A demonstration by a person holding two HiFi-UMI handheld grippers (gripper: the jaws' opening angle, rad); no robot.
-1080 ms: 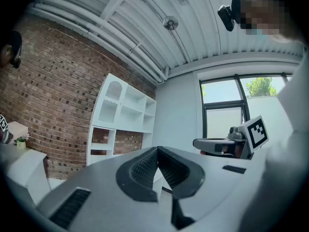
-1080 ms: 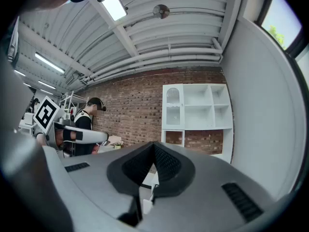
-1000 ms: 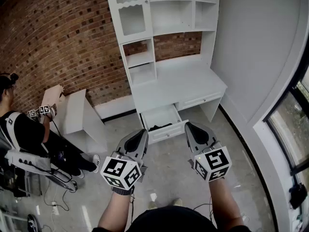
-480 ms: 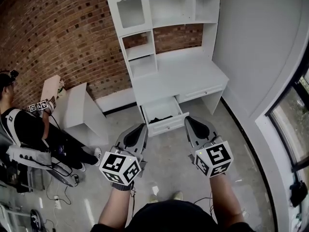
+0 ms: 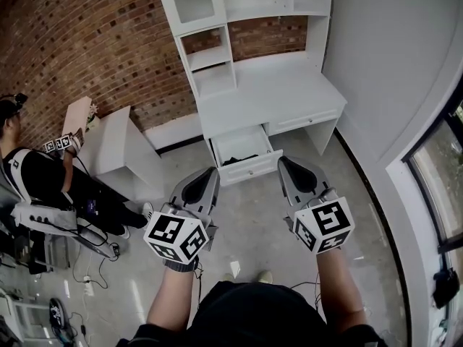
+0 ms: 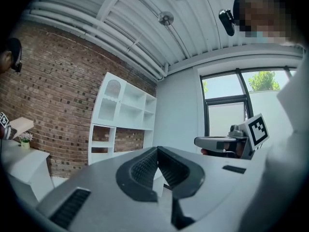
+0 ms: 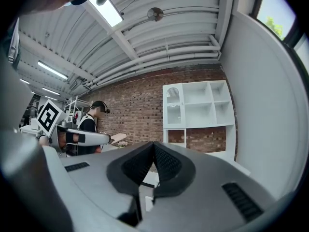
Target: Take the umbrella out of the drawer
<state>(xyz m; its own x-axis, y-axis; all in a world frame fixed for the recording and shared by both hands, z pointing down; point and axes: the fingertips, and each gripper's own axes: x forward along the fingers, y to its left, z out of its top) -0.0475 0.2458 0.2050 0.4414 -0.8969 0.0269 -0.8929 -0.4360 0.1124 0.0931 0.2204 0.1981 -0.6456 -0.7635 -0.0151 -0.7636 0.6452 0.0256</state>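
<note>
A white desk with a shelf unit (image 5: 275, 100) stands against the brick wall. Its left drawer (image 5: 249, 173) is pulled open, and a dark, narrow thing, the umbrella (image 5: 239, 160), lies inside. In the head view my left gripper (image 5: 210, 172) and right gripper (image 5: 283, 162) are held side by side in front of the drawer, over the floor and short of it. Each gripper points level towards the desk. The left gripper (image 6: 157, 149) is shut and holds nothing. The right gripper (image 7: 154, 144) is also shut and empty. Neither touches the drawer.
A person (image 5: 32, 186) sits at the left beside a low white cabinet (image 5: 123, 157). Cables (image 5: 87, 280) lie on the concrete floor near the chair. A plain wall and a window (image 5: 441, 186) run along the right side.
Both grippers have drifted slightly lower in the head view, while the desk and open drawer have shifted upward. The jaws stay shut throughout.
</note>
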